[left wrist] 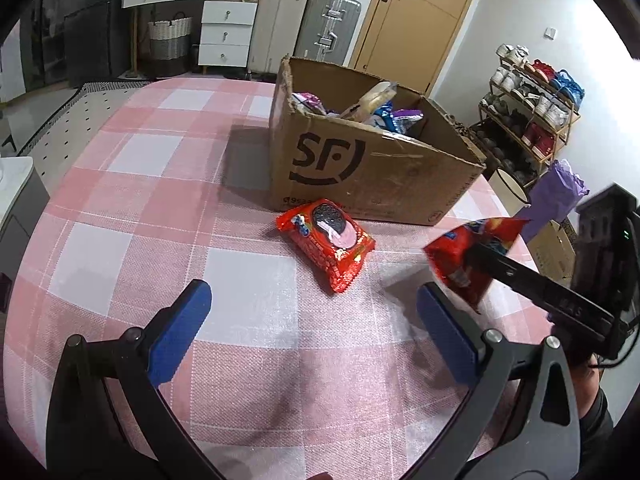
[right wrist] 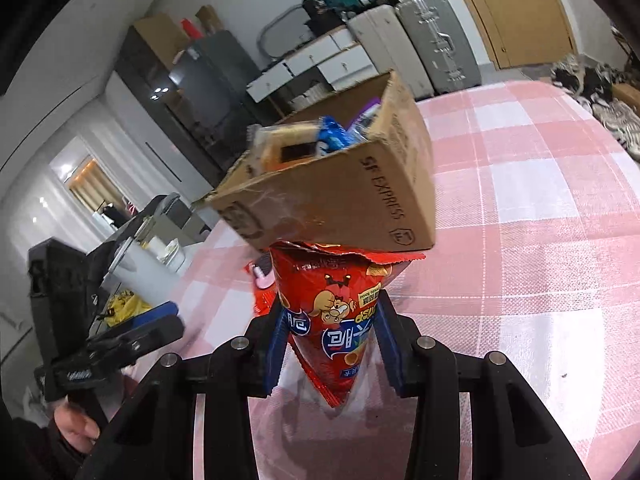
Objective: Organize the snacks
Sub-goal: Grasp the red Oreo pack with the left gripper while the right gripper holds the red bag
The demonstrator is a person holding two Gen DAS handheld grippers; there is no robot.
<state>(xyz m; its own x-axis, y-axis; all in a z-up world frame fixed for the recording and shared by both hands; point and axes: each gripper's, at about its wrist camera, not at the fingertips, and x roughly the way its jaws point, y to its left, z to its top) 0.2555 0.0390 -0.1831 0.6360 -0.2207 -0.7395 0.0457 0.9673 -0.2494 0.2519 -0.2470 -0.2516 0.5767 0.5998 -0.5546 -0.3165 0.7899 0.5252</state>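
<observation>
Right gripper (right wrist: 330, 340) clamps a red snack bag (right wrist: 334, 312), long axis pointing ahead toward the cardboard box (right wrist: 340, 208). Left gripper (left wrist: 316, 320), open and empty, faces the cookie pack (left wrist: 326, 242) on the table.

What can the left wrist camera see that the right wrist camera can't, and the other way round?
Only the left wrist view shows the whole cookie pack lying on the tablecloth, plus the shoe rack. Only the right wrist view shows the printed front of the red snack bag clamped in the right gripper. Both show the cardboard box of snacks, the bag and the suitcases.
</observation>
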